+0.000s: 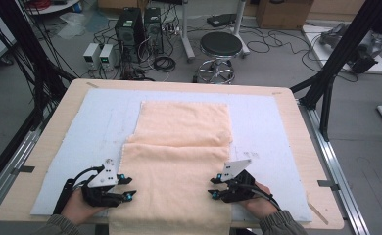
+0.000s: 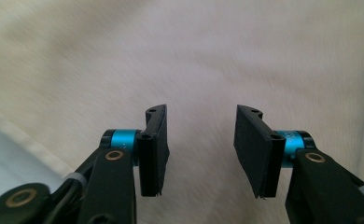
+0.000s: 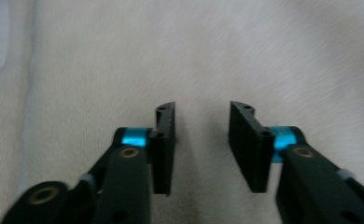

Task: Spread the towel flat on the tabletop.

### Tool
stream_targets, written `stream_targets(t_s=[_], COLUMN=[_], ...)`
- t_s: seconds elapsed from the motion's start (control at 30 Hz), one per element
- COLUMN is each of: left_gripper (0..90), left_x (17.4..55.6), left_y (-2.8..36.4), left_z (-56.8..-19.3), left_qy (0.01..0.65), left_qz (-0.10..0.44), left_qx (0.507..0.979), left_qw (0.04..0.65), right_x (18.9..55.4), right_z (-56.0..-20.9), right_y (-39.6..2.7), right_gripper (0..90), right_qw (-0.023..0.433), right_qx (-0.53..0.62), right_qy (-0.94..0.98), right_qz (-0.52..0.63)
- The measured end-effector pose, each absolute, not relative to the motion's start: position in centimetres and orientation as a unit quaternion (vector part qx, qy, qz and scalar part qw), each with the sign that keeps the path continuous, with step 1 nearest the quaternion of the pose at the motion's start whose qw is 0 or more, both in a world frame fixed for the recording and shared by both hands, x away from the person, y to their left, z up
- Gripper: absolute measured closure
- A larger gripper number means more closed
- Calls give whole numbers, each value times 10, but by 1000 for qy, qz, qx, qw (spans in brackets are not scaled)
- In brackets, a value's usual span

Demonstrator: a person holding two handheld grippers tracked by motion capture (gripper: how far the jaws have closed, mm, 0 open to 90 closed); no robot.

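A peach towel (image 1: 179,127) lies lengthwise on the pale mat (image 1: 101,122), with a nearer layer folded over it and its near end hanging past the table's front edge. My left gripper (image 1: 129,187) sits at the towel's left edge near the front, pointing right, jaws apart. My right gripper (image 1: 212,187) sits over the towel's right side, pointing left, jaws apart. In the left gripper view the left gripper (image 2: 202,112) stands open over the towel (image 2: 217,46), with only cloth behind the gap. The right gripper (image 3: 202,107) likewise stands open over the towel (image 3: 217,46), gripping nothing.
The mat covers most of a wooden table (image 1: 297,127). Beyond the far edge stand a round stool (image 1: 221,46), computer towers (image 1: 130,27) and loose cables on the floor. A black frame post (image 1: 336,63) rises at the right.
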State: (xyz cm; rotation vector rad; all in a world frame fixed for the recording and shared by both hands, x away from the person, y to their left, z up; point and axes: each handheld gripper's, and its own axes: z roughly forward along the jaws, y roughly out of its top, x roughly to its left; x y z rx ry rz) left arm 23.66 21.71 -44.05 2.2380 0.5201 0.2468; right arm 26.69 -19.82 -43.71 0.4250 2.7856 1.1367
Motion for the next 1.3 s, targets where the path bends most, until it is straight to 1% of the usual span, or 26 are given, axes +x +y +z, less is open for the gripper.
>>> stream_targets(t_s=[0.03,0.07,0.1,0.17,0.2,0.27,0.37,0.43,0.47,0.5,0.53,0.57,0.63,0.67,0.8,0.9,0.93,0.97,1.0,1.07,1.1,1.17,1.23,1.3], left_gripper=[633,678,749,832,844,852,853,846,825,771,716,686,637,610,592,561,558,559,569,696,779,839,850,846], left_x=[236,237,236,232,229,222,195,175,168,162,160,161,169,176,201,219,223,226,226,225,224,219,209,195], left_y=[218,219,217,214,213,214,219,221,222,222,223,222,221,220,216,212,211,210,211,211,211,210,211,214], left_z=[-441,-440,-440,-438,-436,-432,-414,-394,-384,-377,-372,-370,-375,-380,-407,-425,-430,-434,-436,-435,-435,-434,-429,-419], left_qy=[210,206,204,196,192,186,167,143,137,130,129,126,135,143,170,182,177,178,175,171,173,168,155,135], left_qz=[95,92,86,91,90,65,37,41,42,50,60,70,85,86,91,84,84,77,78,76,70,66,42,31], left_qx=[884,885,887,893,896,902,894,890,883,879,877,876,877,877,881,895,903,907,903,903,902,906,908,901], left_qw=[407,407,405,396,389,385,414,432,446,457,460,460,454,450,433,398,382,373,384,386,389,383,388,411], right_x=[268,268,268,266,265,258,235,213,203,196,192,193,203,212,239,254,257,259,260,260,260,257,250,234], right_z=[-438,-437,-437,-437,-436,-435,-424,-406,-396,-388,-382,-378,-378,-381,-405,-421,-426,-430,-434,-435,-434,-433,-430,-419], right_y=[-199,-199,-198,-198,-198,-199,-201,-202,-203,-205,-207,-208,-208,-208,-204,-202,-201,-199,-197,-198,-198,-198,-199,-203], right_gripper=[730,804,836,859,862,863,861,839,796,753,729,715,652,644,587,572,582,616,653,795,844,863,866,851], right_qw=[45,38,36,35,32,17,-5,-11,-12,-12,-7,0,30,36,50,39,37,31,29,27,21,18,3,-3], right_qx=[139,141,139,130,129,125,105,81,67,61,62,64,76,88,109,125,127,129,126,122,117,110,99,79], right_qy=[915,914,915,917,917,918,916,909,905,900,893,892,895,895,911,918,920,925,926,923,923,925,927,921], right_qz=[377,378,377,375,375,376,388,408,420,432,446,448,438,435,395,376,368,356,355,364,366,362,363,383])
